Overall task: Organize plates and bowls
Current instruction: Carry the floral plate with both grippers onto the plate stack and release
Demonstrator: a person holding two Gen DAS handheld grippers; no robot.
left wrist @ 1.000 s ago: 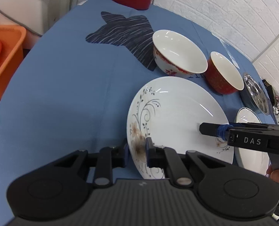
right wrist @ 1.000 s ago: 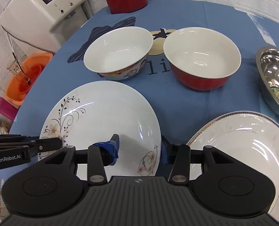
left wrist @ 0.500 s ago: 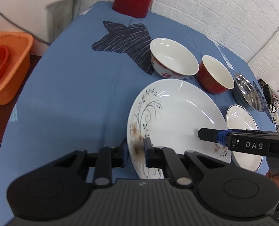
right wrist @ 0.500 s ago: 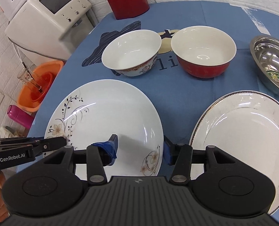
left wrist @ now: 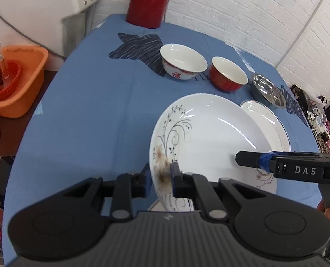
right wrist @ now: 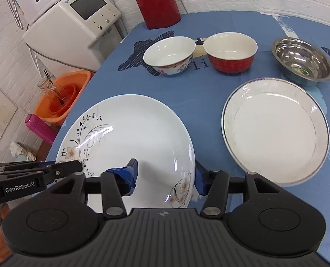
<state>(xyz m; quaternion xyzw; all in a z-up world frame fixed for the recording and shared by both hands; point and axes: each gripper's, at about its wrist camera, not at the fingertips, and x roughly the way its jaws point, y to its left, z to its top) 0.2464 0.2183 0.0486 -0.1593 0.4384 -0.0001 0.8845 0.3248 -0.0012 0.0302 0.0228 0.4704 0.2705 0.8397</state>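
The floral plate [left wrist: 209, 138] fills the lower centre of both views, tilted, its left rim raised off the bench [left wrist: 87, 115]. The left gripper [left wrist: 160, 178] has its jaws narrow, clamped on that plate's near left rim over the brown flower print. The right gripper [right wrist: 165, 175] straddles the opposite rim, its jaws set wide: one blue-taped finger rests over the plate's face, the other sits just outside the edge, and whether they press the plate cannot be told. In the left view the right gripper reaches in from the lower right across the plate; in the right view the left gripper comes in from the lower left. A rimmed plate [right wrist: 276, 131] lies flat on the blue cloth at the right of the right view, apart from the floral plate. Beyond it, toward the top of the frame, a white bowl [right wrist: 169, 55], a red bowl [right wrist: 230, 52] and a steel bowl [right wrist: 302, 61] stand in a row, upright and empty. A red jug [right wrist: 158, 0] stands at the bench's far edge. At the left, off the bench, an orange basin [left wrist: 18, 77] sits low beside a white machine [right wrist: 76, 22].
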